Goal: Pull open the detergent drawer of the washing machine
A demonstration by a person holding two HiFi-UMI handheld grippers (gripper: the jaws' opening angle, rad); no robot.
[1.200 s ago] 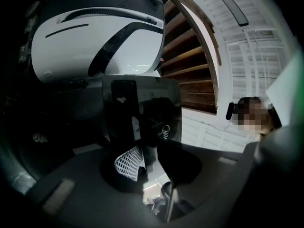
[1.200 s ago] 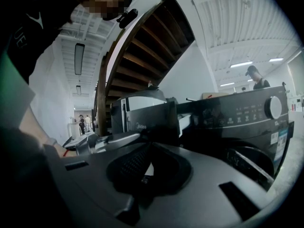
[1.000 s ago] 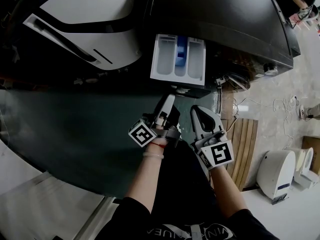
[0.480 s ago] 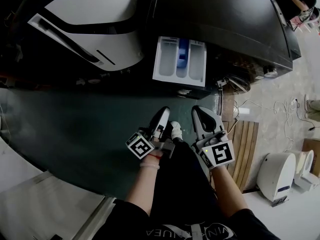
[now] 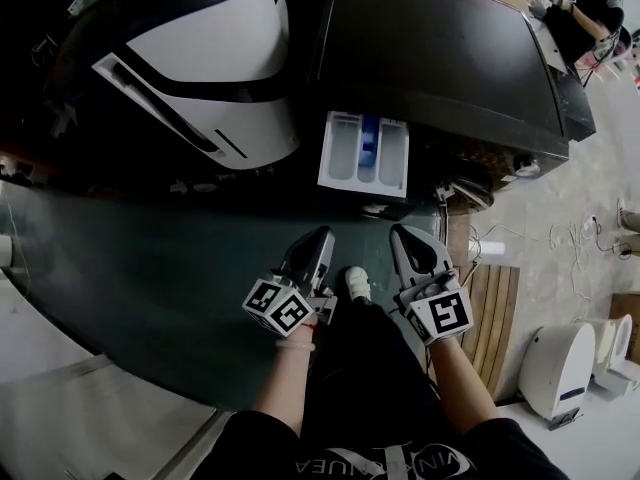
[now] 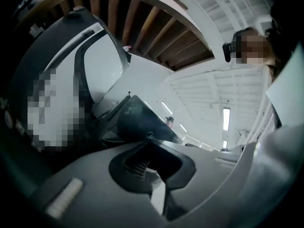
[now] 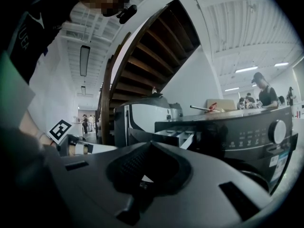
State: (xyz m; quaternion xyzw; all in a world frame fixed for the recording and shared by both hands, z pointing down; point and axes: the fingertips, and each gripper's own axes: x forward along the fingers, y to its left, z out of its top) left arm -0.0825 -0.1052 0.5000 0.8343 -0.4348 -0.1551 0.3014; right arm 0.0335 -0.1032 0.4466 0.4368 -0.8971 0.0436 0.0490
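A white-and-black appliance (image 5: 200, 58) stands at ten o'clock in the head view. Below centre, the left gripper (image 5: 318, 238) points toward twelve, its jaws pressed together with nothing between them. At twelve o'clock from both grippers, and well apart from them, the detergent drawer (image 5: 364, 154) juts out of the dark washing machine (image 5: 440, 58), its compartments exposed. The right gripper (image 5: 403, 236), at the left one's three o'clock, also has its jaws closed and empty. A wooden slatted mat (image 5: 492, 288) lies at four o'clock.

Both arms reach forward side by side, left claw (image 5: 318, 238) and right claw (image 5: 404, 234) closed, empty.
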